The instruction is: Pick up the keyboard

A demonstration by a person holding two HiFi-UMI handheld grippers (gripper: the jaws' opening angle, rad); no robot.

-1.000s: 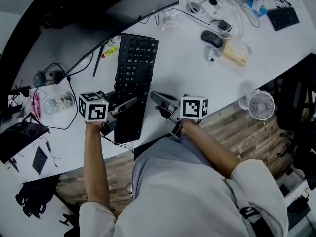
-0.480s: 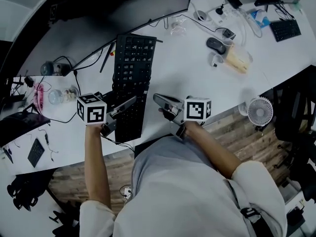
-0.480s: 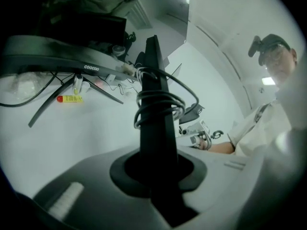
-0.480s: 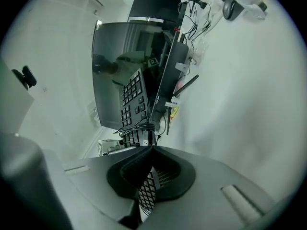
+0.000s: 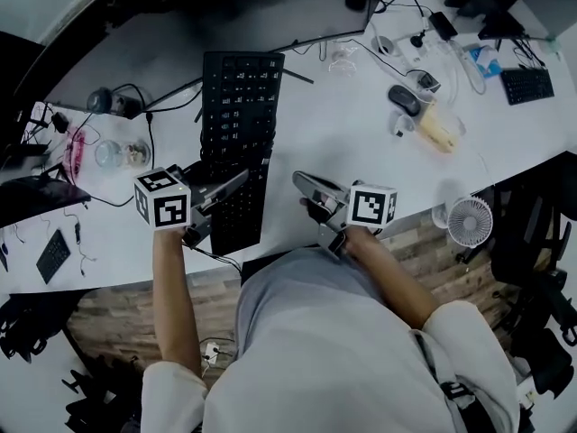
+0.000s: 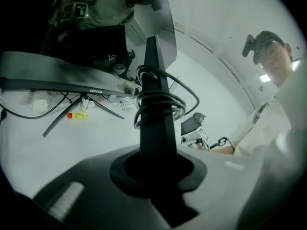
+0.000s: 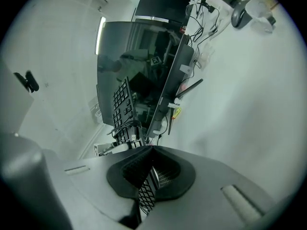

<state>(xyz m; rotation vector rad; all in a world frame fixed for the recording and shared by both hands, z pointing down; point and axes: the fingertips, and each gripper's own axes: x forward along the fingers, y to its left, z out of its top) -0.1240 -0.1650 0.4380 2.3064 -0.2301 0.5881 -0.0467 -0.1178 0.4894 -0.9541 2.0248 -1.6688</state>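
Note:
The black keyboard (image 5: 236,124) runs lengthwise away from me over the white desk (image 5: 361,142). My left gripper (image 5: 236,183) is shut on its near end from the left. My right gripper (image 5: 299,182) is at that end's right side. In the left gripper view the keyboard (image 6: 154,104) stands edge-on between the jaws of the left gripper (image 6: 158,176), with its coiled cable (image 6: 160,104) wrapped round it. In the right gripper view the keyboard (image 7: 125,104), keys showing, runs out from the shut jaws of the right gripper (image 7: 148,176).
A curved monitor (image 5: 180,7) stands beyond the keyboard. A mouse (image 5: 404,99), a small fan (image 5: 471,220) at the desk's near edge and a second small keyboard (image 5: 527,84) are at the right. A glass jar (image 5: 122,154) and cables lie at the left.
Both grippers have risen a little with the keyboard held between them; the left one rose more. The head view has shifted, so the desk things sit lower in the picture.

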